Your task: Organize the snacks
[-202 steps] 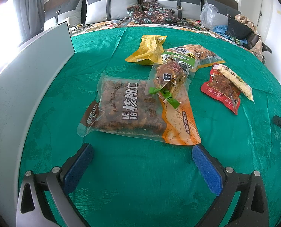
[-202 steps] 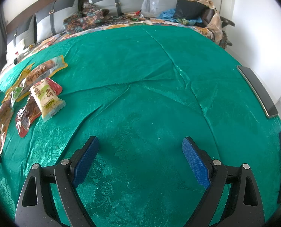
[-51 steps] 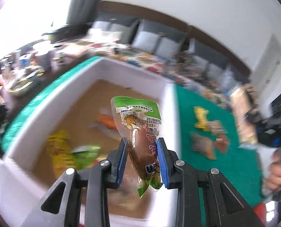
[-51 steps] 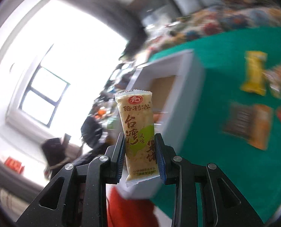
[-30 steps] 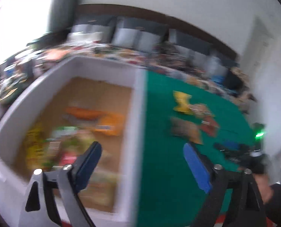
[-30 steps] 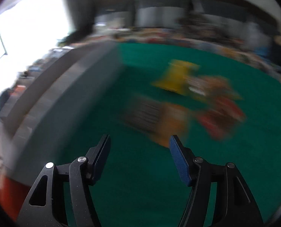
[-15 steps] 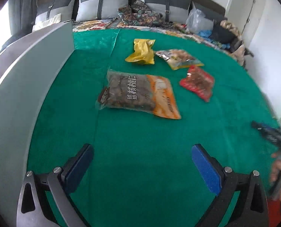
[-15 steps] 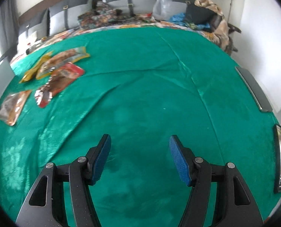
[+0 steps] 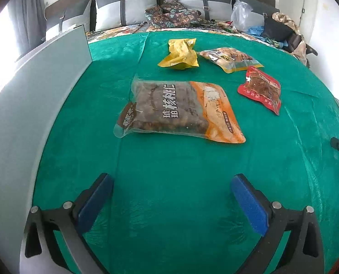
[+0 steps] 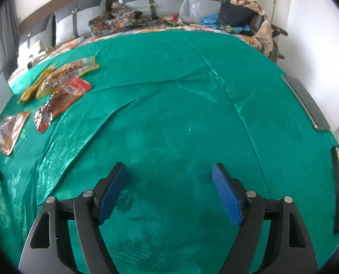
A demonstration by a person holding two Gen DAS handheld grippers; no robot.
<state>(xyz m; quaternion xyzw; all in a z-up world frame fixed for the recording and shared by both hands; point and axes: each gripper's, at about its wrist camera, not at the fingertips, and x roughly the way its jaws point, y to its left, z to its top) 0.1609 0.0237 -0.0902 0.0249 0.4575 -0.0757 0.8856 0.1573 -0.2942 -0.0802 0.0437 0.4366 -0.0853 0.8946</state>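
Your left gripper (image 9: 170,190) and right gripper (image 10: 169,187) both gape wide, holding nothing — the big walnut bag (image 9: 178,109) lies flat on the green cloth (image 9: 169,164) ahead, likely heavy and slippery, so pinch its flat sealed edge

Both grippers now empty; 2 packets gone, 4 left on green cloth (image 9: 169,159)
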